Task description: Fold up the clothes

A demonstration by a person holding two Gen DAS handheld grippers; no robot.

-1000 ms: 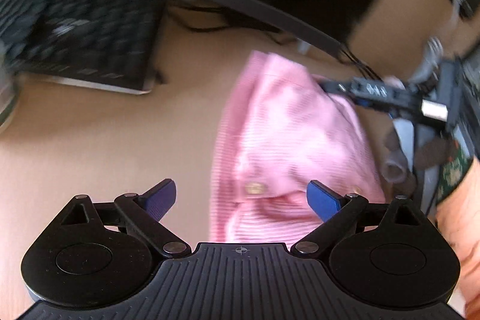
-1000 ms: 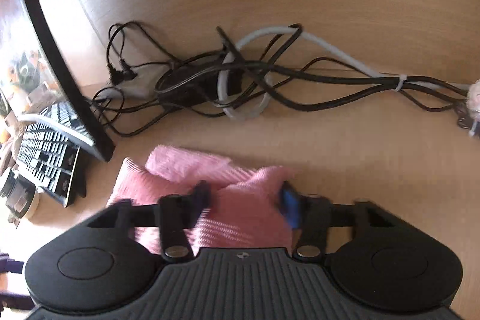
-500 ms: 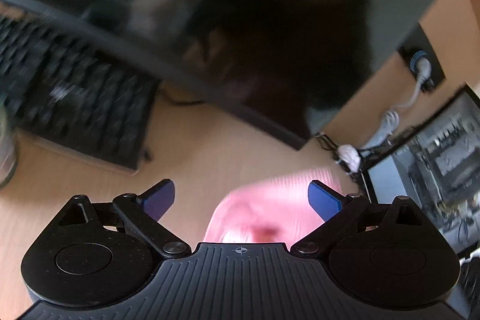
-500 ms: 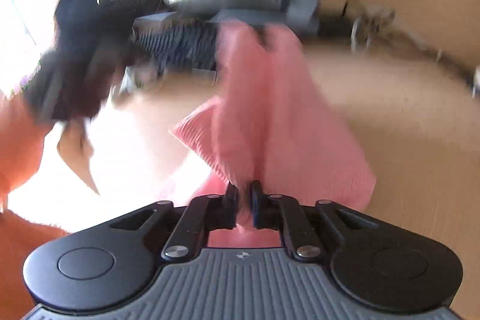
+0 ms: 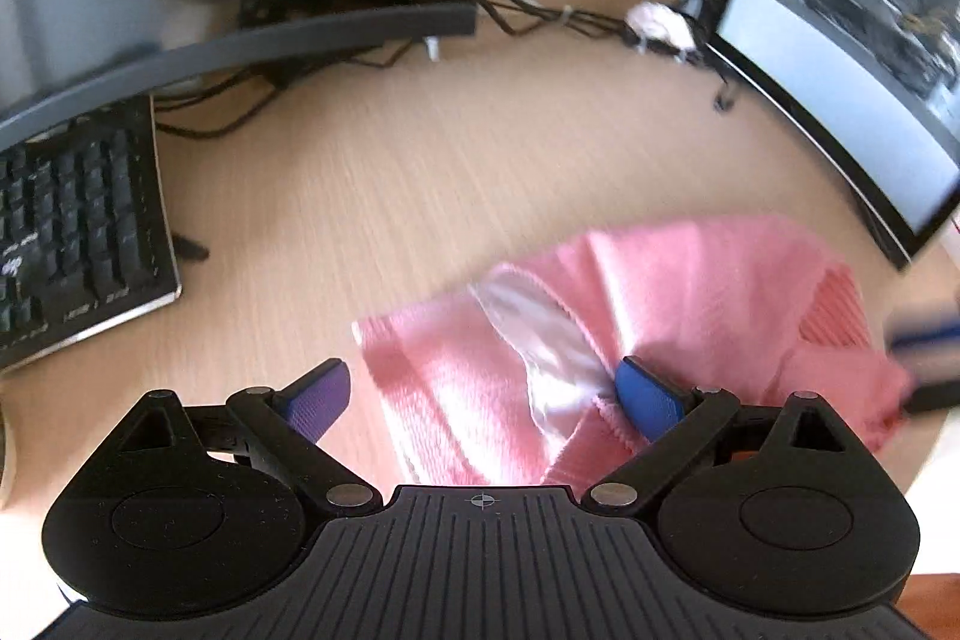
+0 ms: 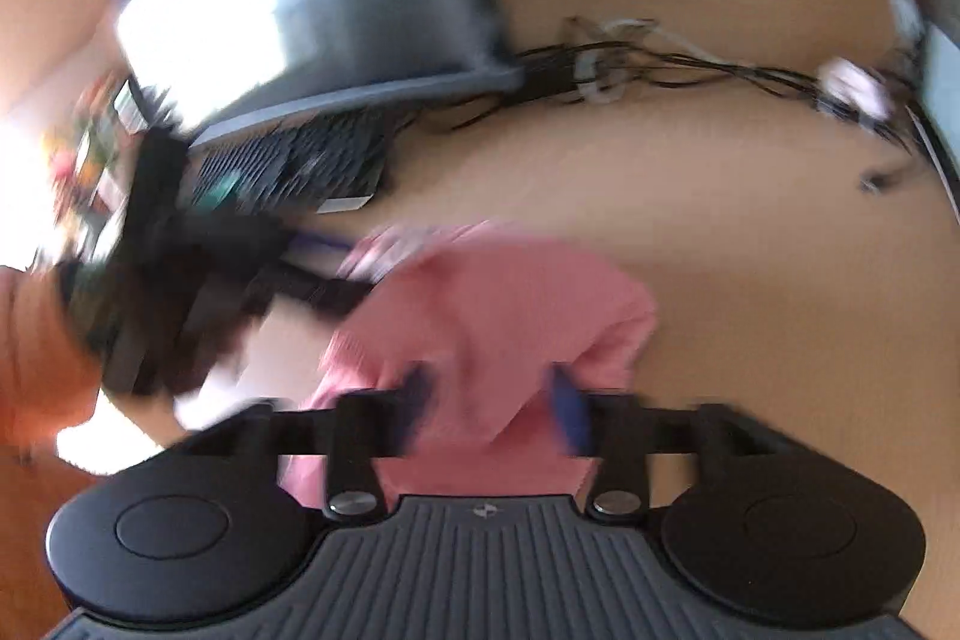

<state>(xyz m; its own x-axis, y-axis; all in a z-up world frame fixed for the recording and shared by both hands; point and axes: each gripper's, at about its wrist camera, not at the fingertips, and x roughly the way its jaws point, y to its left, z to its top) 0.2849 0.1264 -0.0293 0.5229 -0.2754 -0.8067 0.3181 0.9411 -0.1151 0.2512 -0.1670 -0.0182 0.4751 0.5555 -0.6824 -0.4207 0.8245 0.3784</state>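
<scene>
**Pink garment let go on the bench, next fold to be set up**

Left wrist view: the left gripper (image 5: pixel 483 394) hangs over the wooden bench (image 5: pixel 420 172) with its jaws wide and nothing pinched. The pink garment (image 5: pixel 690 292) lies crumpled on the bench, reaching from between the jaws out to the right; its pale inner lining (image 5: pixel 540 340) is turned up, and the blue right-hand pad sits against or just above a fold, though I cannot tell which. A keyboard (image 5: pixel 72 232) lies well apart on the left, a monitor (image 5: pixel 840 58) stands behind the cloth on the right.

Right wrist view: badly blurred. The right gripper (image 6: pixel 492 409) has just been opening its jaws; they now stand partly apart with the garment (image 6: pixel 504 304) bunched between and beyond them, and the pads do not appear to press on it. The left gripper shows as a dark smear at the cloth's left edge.

To my eye the step in hand is releasing and re-gripping. It would go best by spreading the heap flat first, then taking one clean edge or corner in each pair of jaws, single layer only, rather than biting into the bunched middle.
</scene>
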